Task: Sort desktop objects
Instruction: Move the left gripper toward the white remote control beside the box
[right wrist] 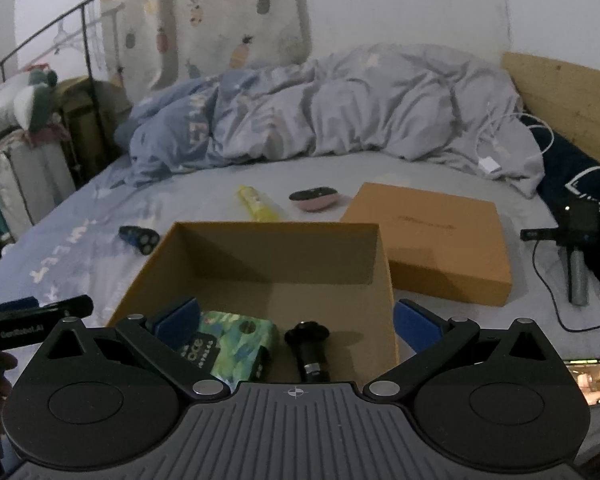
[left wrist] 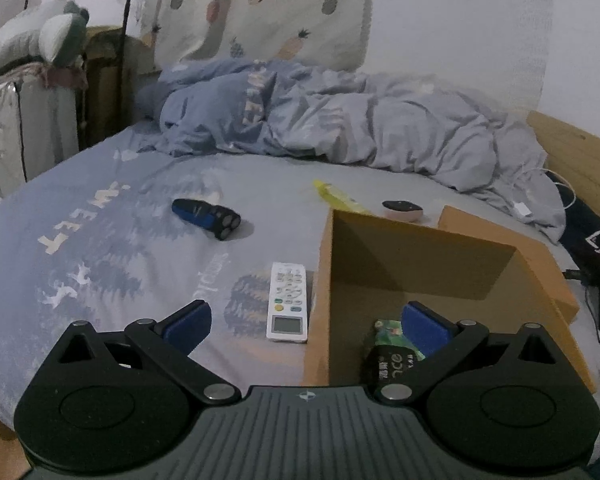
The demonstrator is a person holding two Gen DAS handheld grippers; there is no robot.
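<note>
On the bed (left wrist: 120, 200) — remote (left wrist: 287, 303) between left gripper's (left wrist: 306, 322) spread fingers.

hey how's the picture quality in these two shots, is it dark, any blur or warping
Left wrist view: dim and bluish, grainy; fisheye bends the bed edge, corners go black; the white remote stays readable. Right wrist view: equally dim; the open box casts a shadow across its own floor, the quilt looks soft, and the lit phone screen glares.

One open box (right wrist: 268, 256) at frame centre holds two things: a green pack (right wrist: 236, 344) and a black cylinder (right wrist: 310, 346). Right of it lies one lid (right wrist: 432, 240). On the sheet lie one shaver (left wrist: 206, 218), one remote (left wrist: 287, 302), one yellow tube (right wrist: 256, 202) and one pink case (right wrist: 314, 199).
</note>
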